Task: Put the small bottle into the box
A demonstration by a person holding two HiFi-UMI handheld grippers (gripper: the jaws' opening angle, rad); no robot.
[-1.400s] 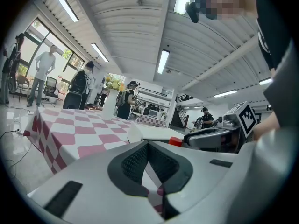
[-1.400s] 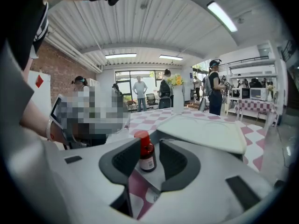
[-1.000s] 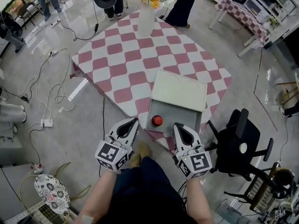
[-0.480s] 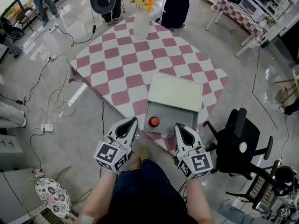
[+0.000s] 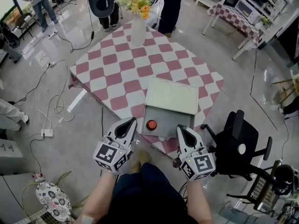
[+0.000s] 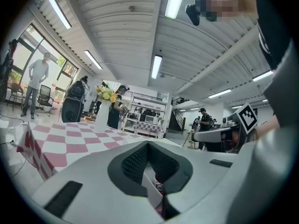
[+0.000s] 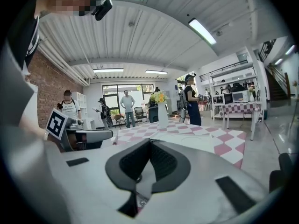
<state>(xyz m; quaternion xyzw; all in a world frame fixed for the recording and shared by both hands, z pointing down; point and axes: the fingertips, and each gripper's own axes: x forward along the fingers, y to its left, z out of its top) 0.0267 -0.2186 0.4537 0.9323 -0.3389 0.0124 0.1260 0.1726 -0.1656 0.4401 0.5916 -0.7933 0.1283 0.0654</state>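
Checkered table bears an open box with the small bottle inside. You hold your left gripper and right gripper nearly level before it, jaws closed on nothing.

Bright ceiling light — fisheye-warped edges

We stand on a glossy grey floor strewn with white cables and a power strip. The worktop wears a pink-and-white checked cloth. A second checked table stands far right, and a black office chair is close by. Overhead we see a ribbed white ceiling with strip lights, and a brick wall beside tall windows.
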